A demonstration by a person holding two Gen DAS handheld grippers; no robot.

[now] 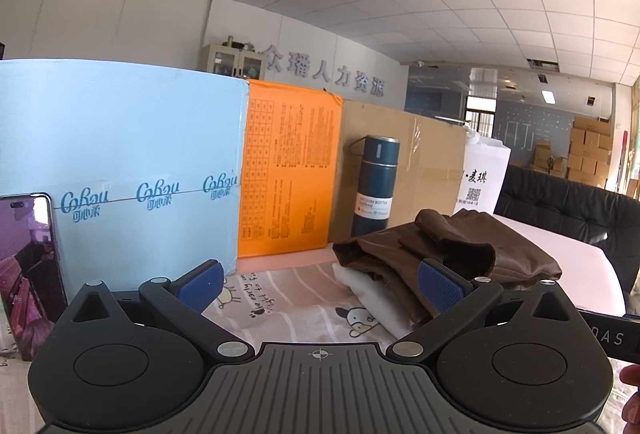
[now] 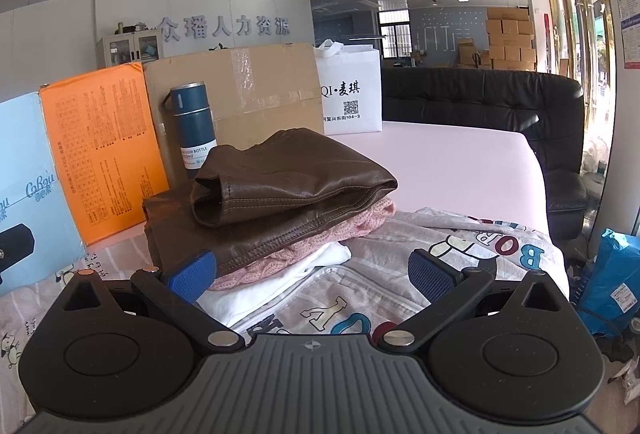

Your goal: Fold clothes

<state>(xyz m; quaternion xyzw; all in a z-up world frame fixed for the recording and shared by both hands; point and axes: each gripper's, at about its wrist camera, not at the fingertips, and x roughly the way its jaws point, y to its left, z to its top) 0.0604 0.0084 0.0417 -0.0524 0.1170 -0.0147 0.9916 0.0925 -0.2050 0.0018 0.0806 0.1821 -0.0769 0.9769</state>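
A folded brown leather garment (image 2: 280, 190) tops a stack, with a pink knit (image 2: 304, 250) and a white garment (image 2: 280, 286) under it. The same stack appears in the left wrist view, brown garment (image 1: 444, 254) over white cloth (image 1: 380, 298). A light garment printed with big coloured letters (image 2: 440, 254) lies spread in front of the stack, under my right gripper (image 2: 312, 276), which is open and holds nothing. My left gripper (image 1: 320, 286) is open too, hovering over the cartoon-print sheet (image 1: 288, 310) left of the stack.
Along the back stand a light blue box (image 1: 120, 174), an orange box (image 1: 288, 174), a cardboard box (image 2: 248, 90), a dark blue vacuum bottle (image 1: 374, 186) and a white bag (image 2: 350, 94). A phone (image 1: 28, 274) leans at left. A black sofa (image 2: 500, 106) borders the pink tabletop (image 2: 460, 162).
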